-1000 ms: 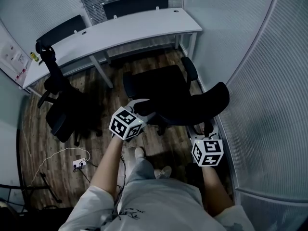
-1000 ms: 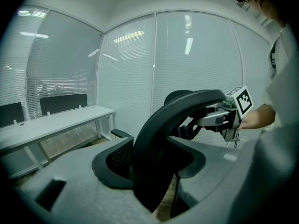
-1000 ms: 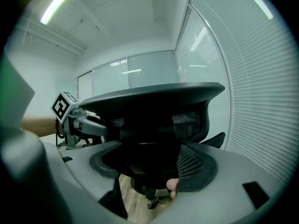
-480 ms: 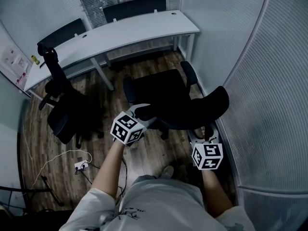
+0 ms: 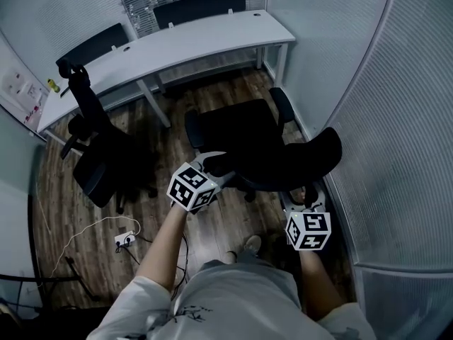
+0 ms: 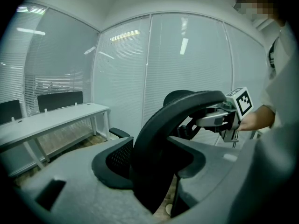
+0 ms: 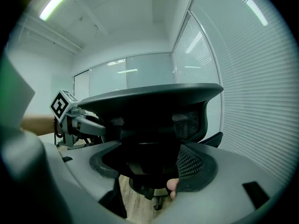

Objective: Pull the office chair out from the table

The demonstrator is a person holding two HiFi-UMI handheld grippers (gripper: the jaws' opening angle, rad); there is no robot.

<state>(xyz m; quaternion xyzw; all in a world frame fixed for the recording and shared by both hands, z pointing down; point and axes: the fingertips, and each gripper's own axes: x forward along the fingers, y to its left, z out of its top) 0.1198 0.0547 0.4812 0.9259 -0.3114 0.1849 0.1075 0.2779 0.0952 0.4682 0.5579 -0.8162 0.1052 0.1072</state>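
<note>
Where clamped, backrest bridges left gripper, right gripper.

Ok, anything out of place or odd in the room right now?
Only a white power strip with its cable, lying loose on the floor beside the second black chair at left. The office chair looks undamaged.

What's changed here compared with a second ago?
The black mesh office chair has rolled slightly away from the white table, toward the person, who stepped back. The left gripper and right gripper stay clamped on its backrest; the table hasn't moved.
</note>
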